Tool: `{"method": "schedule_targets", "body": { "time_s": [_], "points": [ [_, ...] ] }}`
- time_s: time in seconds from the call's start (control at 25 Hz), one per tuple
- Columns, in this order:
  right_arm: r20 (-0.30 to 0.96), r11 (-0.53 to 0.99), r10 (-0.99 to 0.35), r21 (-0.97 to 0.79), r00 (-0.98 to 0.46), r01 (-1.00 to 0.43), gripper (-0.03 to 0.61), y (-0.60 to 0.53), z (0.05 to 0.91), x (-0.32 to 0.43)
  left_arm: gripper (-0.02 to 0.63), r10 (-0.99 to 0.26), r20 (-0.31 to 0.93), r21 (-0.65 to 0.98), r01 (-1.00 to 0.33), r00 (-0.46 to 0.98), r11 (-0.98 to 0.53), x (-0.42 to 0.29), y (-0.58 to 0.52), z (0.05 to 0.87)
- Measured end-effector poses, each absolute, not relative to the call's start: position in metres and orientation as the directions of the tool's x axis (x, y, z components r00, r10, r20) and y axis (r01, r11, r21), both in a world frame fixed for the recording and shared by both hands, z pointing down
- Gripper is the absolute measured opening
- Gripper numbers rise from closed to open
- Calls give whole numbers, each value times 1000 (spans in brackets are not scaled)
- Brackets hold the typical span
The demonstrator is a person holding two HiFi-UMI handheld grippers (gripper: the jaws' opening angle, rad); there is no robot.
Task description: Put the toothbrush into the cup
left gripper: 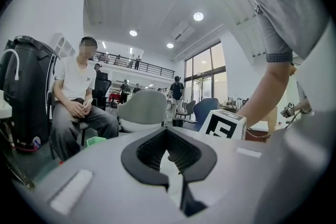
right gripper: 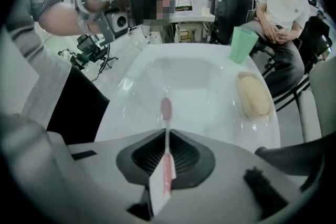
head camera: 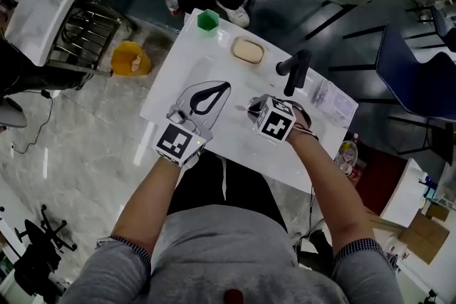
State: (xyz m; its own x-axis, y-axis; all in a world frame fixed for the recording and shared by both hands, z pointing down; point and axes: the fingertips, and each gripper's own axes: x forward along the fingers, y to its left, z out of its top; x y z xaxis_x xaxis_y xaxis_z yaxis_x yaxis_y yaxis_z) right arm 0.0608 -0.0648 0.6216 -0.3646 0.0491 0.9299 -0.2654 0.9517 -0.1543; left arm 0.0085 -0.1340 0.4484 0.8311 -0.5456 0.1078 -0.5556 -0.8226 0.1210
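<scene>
Right gripper (right gripper: 164, 168): clenched on the handle of the toothbrush (right gripper: 166, 136); it hangs above the near edge of the white sink (right gripper: 131, 107).
Toothbrush: pink and white, held between the two right jaws; its pink head points forward over the basin, toward the far side.
Left gripper (left gripper: 170, 165): jaws are closed together and nothing is between them; in the head view it hangs above the sink just beside the right gripper (head camera: 258, 107).
Cup (right gripper: 242, 44): green, stands upright on the far rim of the sink, well apart from the toothbrush.
Soap (right gripper: 253, 94): a beige bar in its dish on the rim, between the cup and the black faucet (head camera: 296, 70).
Background: a person (right gripper: 281, 2) sits on a chair behind the sink.
</scene>
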Motion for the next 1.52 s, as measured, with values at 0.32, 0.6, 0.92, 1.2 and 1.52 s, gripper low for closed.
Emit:
{"method": "schedule_targets", "body": {
  "time_s": [0.32,0.6,0.92,1.2,1.52],
  "points": [
    [890,936,-76,-93,-450,-341,32,-69,556,44,6,-536,94,78,-543,839,-836,-8,-125,425],
    [813,893,-254,-11,-525,-449,32,-73,500,33,6,-531,95,71,-537,842,-840,-27,-115,414],
    [644,795,-473,18,-601,-606,32,-74,435,23,6,-517,96,92,-524,851,-847,-38,-102,401],
    [441,723,-626,18,-643,-691,32,-81,377,27,6,-512,84,93,-518,855,-850,-32,-97,375],
    [220,690,-696,-59,-684,-721,32,-78,333,45,6,-522,55,84,-525,851,-847,-13,-92,342]
  ]
}}
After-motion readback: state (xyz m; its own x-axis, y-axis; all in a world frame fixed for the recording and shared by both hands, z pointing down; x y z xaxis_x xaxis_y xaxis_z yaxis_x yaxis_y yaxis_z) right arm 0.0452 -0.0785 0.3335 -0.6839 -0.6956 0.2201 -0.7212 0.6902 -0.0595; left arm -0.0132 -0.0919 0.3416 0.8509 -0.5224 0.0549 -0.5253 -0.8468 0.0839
